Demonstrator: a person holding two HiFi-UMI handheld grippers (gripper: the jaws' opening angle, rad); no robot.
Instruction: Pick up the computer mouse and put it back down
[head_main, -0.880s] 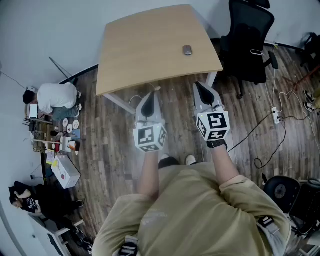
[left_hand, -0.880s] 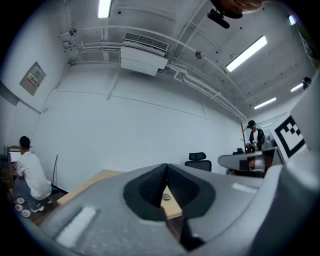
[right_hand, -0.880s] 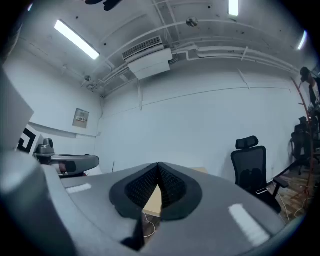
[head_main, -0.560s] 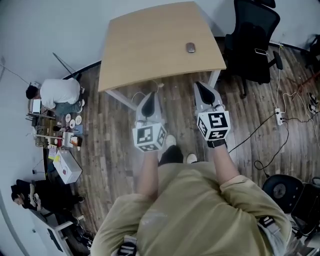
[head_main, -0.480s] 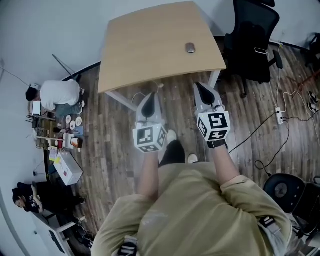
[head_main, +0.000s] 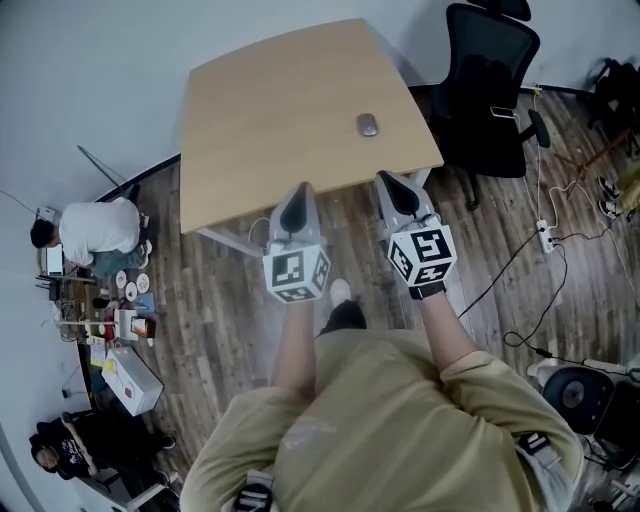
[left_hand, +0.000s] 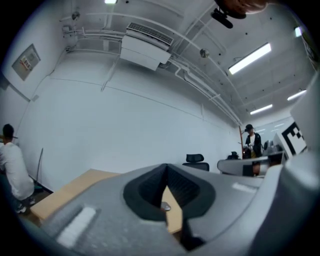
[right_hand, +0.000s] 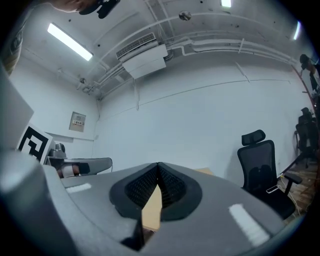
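Left gripper (head_main: 298, 187) and right gripper (head_main: 383, 176) were both held level, side by side, each in one of the person's hands, pointing at the wooden table (head_main: 280, 110). Left gripper view: jaws closed tip to tip (left_hand: 166, 169), nothing clamped, only a small wedge-shaped gap below the tips. Right gripper view: same, pads met at the tips (right_hand: 158, 167), nothing between them. Computer mouse (head_main: 368, 124) sat on the tabletop ahead of the right gripper and slightly to its left, well apart from both grippers, neither touching it. It also showed small through the left gripper's wedge gap (left_hand: 165, 205). In the head view both tips overlapped the table's near edge. Black office chair (head_main: 485, 80) stood off to the right gripper's right, beside the table. A person in a white top (head_main: 95, 232) crouched on the floor far to the left gripper's left.
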